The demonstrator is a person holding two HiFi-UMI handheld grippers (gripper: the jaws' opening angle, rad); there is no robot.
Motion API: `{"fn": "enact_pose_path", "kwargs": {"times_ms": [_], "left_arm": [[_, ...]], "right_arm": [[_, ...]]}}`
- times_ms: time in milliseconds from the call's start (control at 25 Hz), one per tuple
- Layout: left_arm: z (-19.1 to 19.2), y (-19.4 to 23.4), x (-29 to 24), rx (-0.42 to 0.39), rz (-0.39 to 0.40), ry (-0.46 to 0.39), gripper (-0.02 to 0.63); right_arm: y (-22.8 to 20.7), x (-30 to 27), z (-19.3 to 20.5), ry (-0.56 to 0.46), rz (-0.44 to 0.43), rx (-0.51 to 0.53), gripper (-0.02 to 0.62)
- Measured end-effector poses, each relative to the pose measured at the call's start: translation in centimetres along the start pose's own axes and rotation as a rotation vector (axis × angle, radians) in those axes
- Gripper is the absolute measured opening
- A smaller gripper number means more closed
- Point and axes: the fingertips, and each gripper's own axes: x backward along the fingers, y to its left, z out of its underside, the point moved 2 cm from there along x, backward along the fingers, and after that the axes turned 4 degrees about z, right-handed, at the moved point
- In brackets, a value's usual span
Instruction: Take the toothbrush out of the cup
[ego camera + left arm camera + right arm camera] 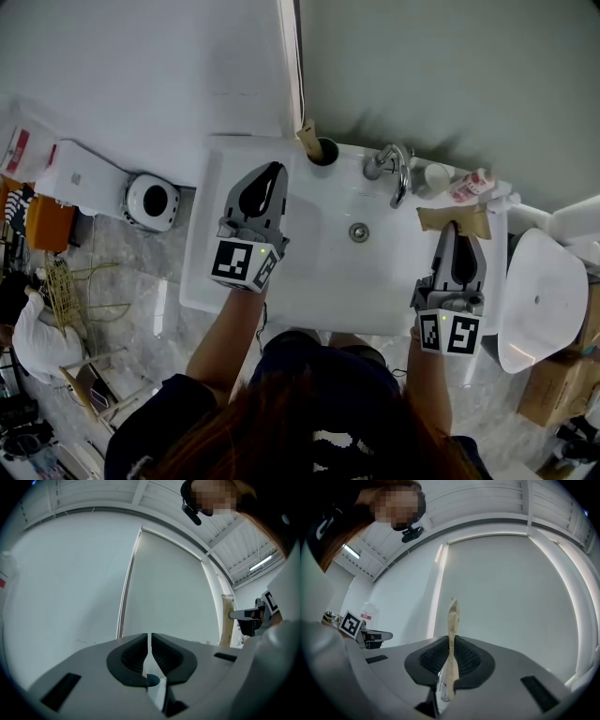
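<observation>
**Toothbrush (455, 219) clear of the cup, pinched in the right claw**

Head view first: the tan-wrapped toothbrush lies crosswise at the tips of the right gripper (457, 231), over the right-hand rim of the sink (309, 281) and well apart from the cup (331, 156).

Over to the right gripper view, and here's what the top-down angle can't give us. The ribbed pads (433, 656) are clamped on the wrapper, which stands upright between them with its top poking well above the jaws.

The left gripper (272, 172) hangs over the left half of the basin, nose towards the back rim. Its own view shows the jaws closed together with just a hairline between them and nothing in there. Far right in that same view, a tan strip stands upright by the other gripper: the same wrapper, seen side-on.

Only the head view catches the cup. It's dark and sits on the back rim, left of the faucet (394, 169). A second tan packet (307, 139) stands in it, leaning at the left edge.

The brush itself is hidden inside the paper. Something pale and glossy sits low between the right jaws, too close to make out. The cup's inside is black shadow.
</observation>
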Motion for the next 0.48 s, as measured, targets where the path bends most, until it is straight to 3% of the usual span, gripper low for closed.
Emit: {"fn": "enact_pose_path", "kwargs": {"times_ms": [480], "left_arm": [[1.5, 0.5, -1.9, 0.025, -0.043, 0.028, 0.037]], "right_arm": [[-1.4, -3.1, 2.2, 0.038, -0.036, 0.001, 0.048]]}}
